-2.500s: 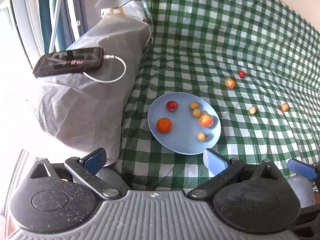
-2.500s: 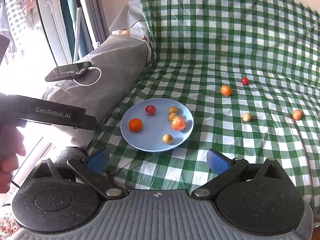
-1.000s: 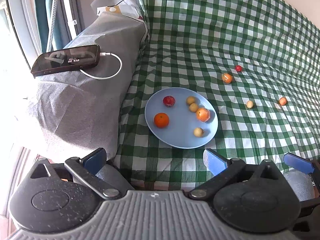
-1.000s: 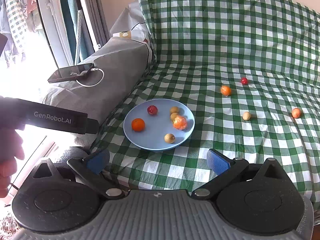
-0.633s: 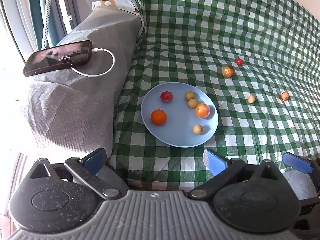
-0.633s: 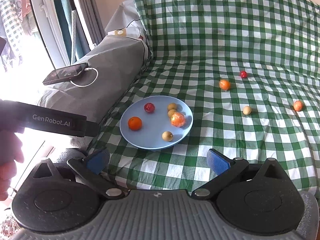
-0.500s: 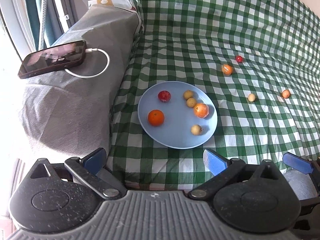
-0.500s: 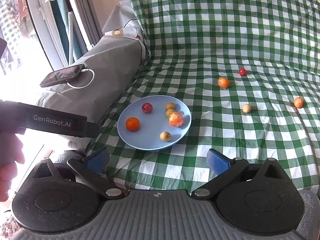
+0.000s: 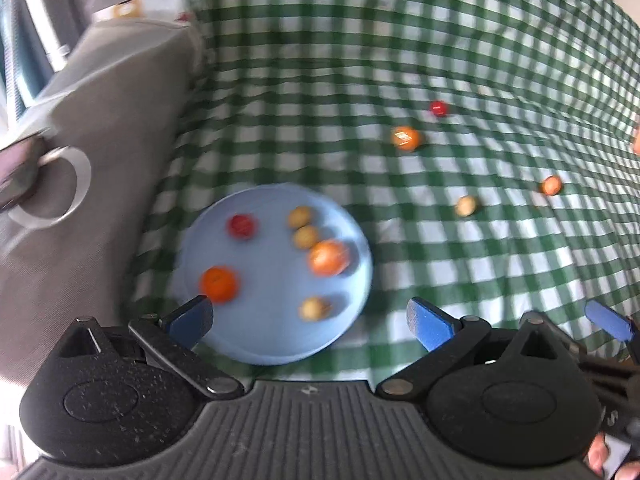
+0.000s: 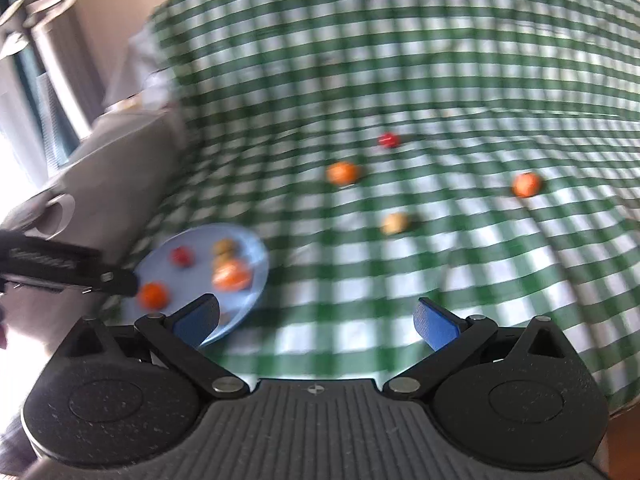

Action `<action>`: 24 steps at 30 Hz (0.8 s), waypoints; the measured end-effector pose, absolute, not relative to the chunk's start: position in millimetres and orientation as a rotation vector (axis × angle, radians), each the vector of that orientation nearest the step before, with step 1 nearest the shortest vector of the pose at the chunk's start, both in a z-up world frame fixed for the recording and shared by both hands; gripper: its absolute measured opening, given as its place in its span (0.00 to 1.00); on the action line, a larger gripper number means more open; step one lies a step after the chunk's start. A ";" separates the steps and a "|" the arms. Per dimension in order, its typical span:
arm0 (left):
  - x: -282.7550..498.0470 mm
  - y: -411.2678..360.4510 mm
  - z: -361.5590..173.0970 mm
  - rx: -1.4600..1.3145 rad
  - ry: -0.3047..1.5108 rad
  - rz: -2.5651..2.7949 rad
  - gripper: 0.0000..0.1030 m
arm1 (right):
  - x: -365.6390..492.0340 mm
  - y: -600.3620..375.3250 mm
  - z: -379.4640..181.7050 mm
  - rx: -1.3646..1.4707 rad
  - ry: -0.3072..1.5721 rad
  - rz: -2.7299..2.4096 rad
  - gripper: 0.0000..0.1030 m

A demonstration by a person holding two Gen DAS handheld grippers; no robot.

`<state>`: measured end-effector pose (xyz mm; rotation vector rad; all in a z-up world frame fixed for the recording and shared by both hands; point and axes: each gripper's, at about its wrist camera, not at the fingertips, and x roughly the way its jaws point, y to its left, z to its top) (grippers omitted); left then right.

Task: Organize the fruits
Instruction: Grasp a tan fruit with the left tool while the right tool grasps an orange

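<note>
On the green checked cloth (image 9: pixel 400 40), fruit lies scattered; grey armrest (image 9: pixel 100 112) beside

both hand-held grippers moved closer to plate (image 9: pixel 208 240), views now blurred

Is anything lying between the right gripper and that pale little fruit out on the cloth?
Nothing visible does. Only bare checked cloth lies between the open right gripper and the pale fruit; the plate sits off to the left.
</note>
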<state>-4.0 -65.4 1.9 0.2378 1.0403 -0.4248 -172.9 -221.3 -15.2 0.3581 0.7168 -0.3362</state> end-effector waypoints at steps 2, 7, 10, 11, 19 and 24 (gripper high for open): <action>2.0 -90.9 -2.4 0.242 1.038 -0.457 1.00 | -169.4 -250.3 -21.5 0.355 0.705 -0.399 0.99; 21.0 -162.1 -23.7 0.267 1.052 -0.541 1.00 | -161.6 -330.0 -38.8 0.353 0.670 -0.546 0.99; 32.8 -203.7 -39.8 0.261 1.071 -0.605 1.00 | -152.0 -375.5 -53.5 0.358 0.655 -0.609 0.99; 36.2 -216.5 -46.3 0.265 1.072 -0.620 1.00 | -147.7 -390.1 -59.6 0.360 0.657 -0.628 0.99; 61.8 -289.3 -111.4 0.299 1.094 -0.619 1.00 | -92.8 -480.3 -121.3 0.343 0.670 -0.678 0.99; 80.3 -307.1 -147.0 0.350 1.121 -0.583 1.00 | -67.9 -514.4 -156.8 0.360 0.694 -0.682 0.99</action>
